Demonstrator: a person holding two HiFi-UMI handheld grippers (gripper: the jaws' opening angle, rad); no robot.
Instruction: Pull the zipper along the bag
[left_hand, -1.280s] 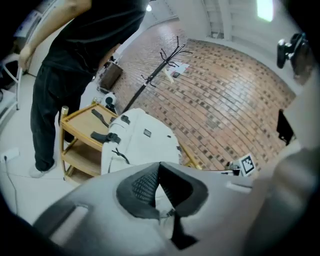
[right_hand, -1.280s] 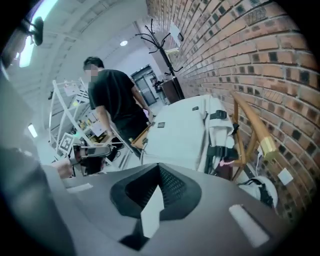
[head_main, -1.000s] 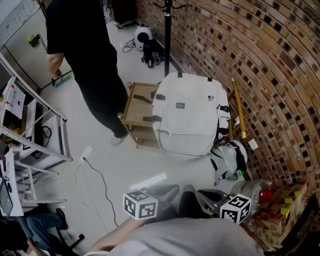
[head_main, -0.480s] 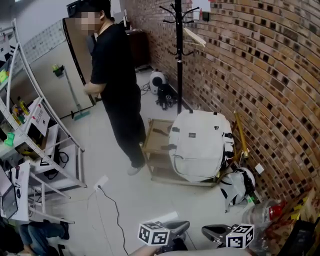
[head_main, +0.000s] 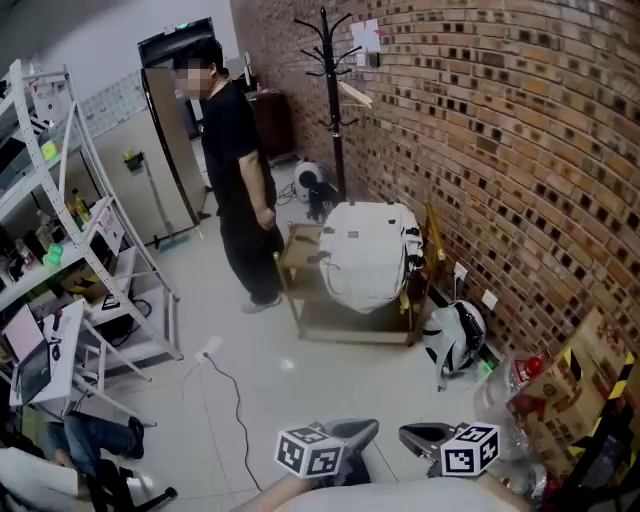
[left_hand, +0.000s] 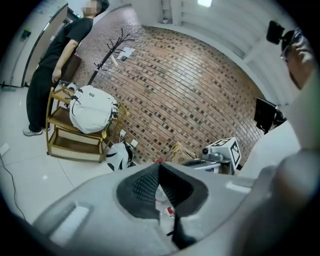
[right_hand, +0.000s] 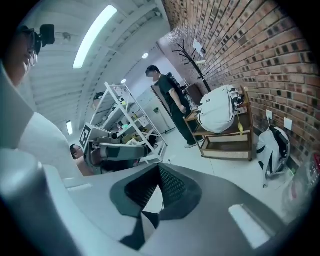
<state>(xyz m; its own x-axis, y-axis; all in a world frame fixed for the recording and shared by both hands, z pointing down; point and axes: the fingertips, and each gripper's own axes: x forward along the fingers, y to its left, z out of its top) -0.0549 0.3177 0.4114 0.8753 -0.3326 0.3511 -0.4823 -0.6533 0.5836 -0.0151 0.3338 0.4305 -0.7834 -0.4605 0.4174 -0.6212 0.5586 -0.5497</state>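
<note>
The white bag, plump, with dark straps and buckles, sits upright on a wooden cart by the brick wall, mid-frame in the head view. At the bottom edge, well apart from it, the left tool and right tool are clenched, empty.

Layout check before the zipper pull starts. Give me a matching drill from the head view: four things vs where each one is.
Things:
1. white backpack
2. coat rack
3. person in black
4. power strip

Places:
A. on the open floor, cable attached
B. on top of the wooden cart
C. standing at the cart's left side
D. upright by the brick wall, behind the cart

Pairs: 1-B, 2-D, 3-C, 4-A
</note>
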